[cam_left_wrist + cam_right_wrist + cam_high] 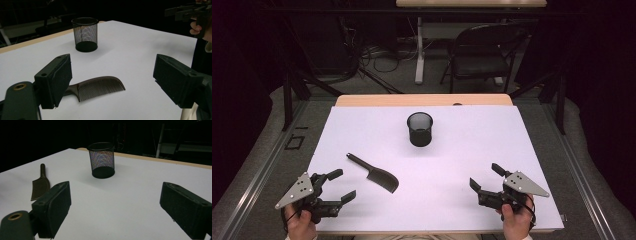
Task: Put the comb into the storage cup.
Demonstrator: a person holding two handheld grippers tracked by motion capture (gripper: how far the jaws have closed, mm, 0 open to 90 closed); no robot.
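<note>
A dim room with a folding chair [479,50] and loose cables on the floor lies behind a table [422,101] whose top is covered by a white sheet [472,150]. On the sheet stand two things: a black mesh cup [419,128] and a dark comb [374,173]. The cup stands upright toward the far middle of the sheet, with bare sheet all around it. The comb lies flat, nearer the person and left of centre, well apart from the cup; its thin handle points away to the far left and its broad toothed end points toward the near right. The left gripper [337,186] is held in a hand [299,222] at the near left corner, its jaws spread wide with nothing between them, aimed toward the comb and near its toothed end but not touching it. In the left gripper view the comb [98,87] lies on the sheet just beyond the jaws, teeth toward the camera, with the cup [85,34] farther off. The right gripper [484,177] is held in the other hand [516,220] at the near right, its jaws also spread and empty, well apart from both things. In the right gripper view the cup [102,160] stands ahead between the jaws' lines and the comb [40,185] lies off to the left.
</note>
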